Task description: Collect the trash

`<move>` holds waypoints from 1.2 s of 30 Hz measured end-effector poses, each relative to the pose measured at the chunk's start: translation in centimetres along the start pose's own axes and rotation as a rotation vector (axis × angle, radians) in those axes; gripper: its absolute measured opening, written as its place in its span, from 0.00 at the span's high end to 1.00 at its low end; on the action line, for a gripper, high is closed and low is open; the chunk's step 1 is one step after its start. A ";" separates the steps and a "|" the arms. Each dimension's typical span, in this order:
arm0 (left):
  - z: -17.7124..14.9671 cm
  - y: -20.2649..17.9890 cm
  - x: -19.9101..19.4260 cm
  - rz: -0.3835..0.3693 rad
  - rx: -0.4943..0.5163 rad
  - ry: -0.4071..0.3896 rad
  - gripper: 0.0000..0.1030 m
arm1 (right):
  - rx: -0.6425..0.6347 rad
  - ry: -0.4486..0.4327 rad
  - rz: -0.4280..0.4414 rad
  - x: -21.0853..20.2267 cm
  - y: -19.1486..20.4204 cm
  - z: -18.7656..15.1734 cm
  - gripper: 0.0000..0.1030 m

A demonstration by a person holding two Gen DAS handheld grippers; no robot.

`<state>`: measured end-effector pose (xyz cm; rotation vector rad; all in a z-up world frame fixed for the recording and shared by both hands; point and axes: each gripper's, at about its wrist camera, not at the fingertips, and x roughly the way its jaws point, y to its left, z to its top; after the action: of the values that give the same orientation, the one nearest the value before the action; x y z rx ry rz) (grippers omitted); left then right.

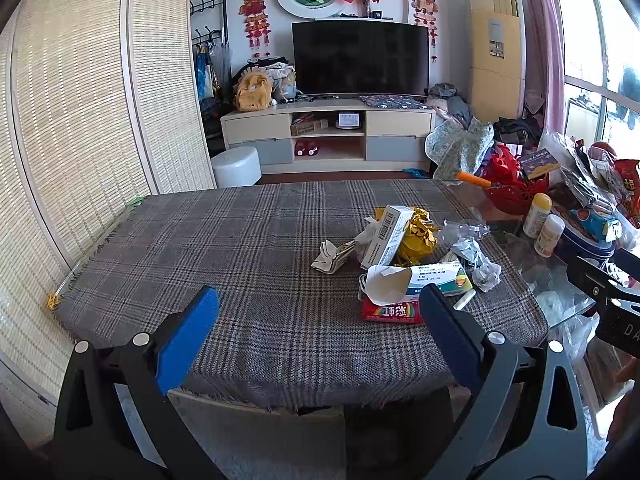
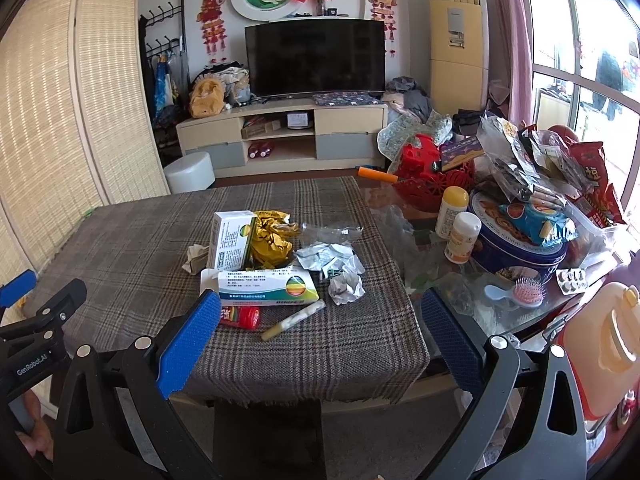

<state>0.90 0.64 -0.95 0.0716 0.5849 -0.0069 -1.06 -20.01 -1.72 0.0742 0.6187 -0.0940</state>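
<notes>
A pile of trash lies on the plaid tablecloth (image 1: 224,264): two white medicine boxes (image 2: 266,285) (image 1: 390,234), a crumpled gold wrapper (image 2: 272,240), a red packet (image 2: 240,317), crumpled foil and paper (image 2: 347,287), a small white tube (image 2: 294,319) and a folded paper scrap (image 1: 334,255). My left gripper (image 1: 318,320) is open and empty, above the near table edge, left of the pile. My right gripper (image 2: 320,322) is open and empty, just in front of the pile. Each gripper shows at the edge of the other's view.
The glass table part at the right holds a blue biscuit tin (image 2: 516,240), two white-yellow bottles (image 2: 462,238), a red basket (image 2: 434,176), snack bags (image 2: 560,168), a pink hairbrush (image 2: 528,292), a pill blister (image 2: 572,280) and an orange jug (image 2: 600,344). A folding screen (image 1: 80,120) stands left.
</notes>
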 end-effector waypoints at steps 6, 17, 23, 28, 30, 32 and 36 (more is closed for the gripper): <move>-0.3 -0.2 1.9 -0.001 0.003 0.034 0.08 | -0.002 0.060 -0.039 2.7 -0.6 -0.3 0.03; -2.1 -2.2 8.2 -0.083 0.107 0.193 0.08 | 0.073 0.228 -0.086 10.0 -4.5 -1.1 0.06; -1.1 -4.2 11.0 -0.191 0.109 0.230 0.08 | 0.110 0.312 -0.040 13.6 -5.9 0.6 0.07; 0.6 -6.6 12.2 -0.242 0.159 0.234 0.09 | 0.104 0.348 -0.023 16.1 -5.8 2.4 0.10; 1.0 -7.3 12.6 -0.242 0.180 0.240 0.14 | 0.134 0.386 0.021 17.2 -6.0 2.6 0.26; 1.4 -7.6 13.2 -0.245 0.193 0.250 0.21 | 0.161 0.421 0.061 18.2 -6.2 2.6 0.39; 2.0 -8.1 14.2 -0.262 0.200 0.274 0.26 | 0.161 0.482 0.115 20.0 -5.7 2.0 0.60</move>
<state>13.65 -7.34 -7.68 0.1919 0.8632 -0.3148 15.65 -27.19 -11.99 0.2939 1.0862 -0.0130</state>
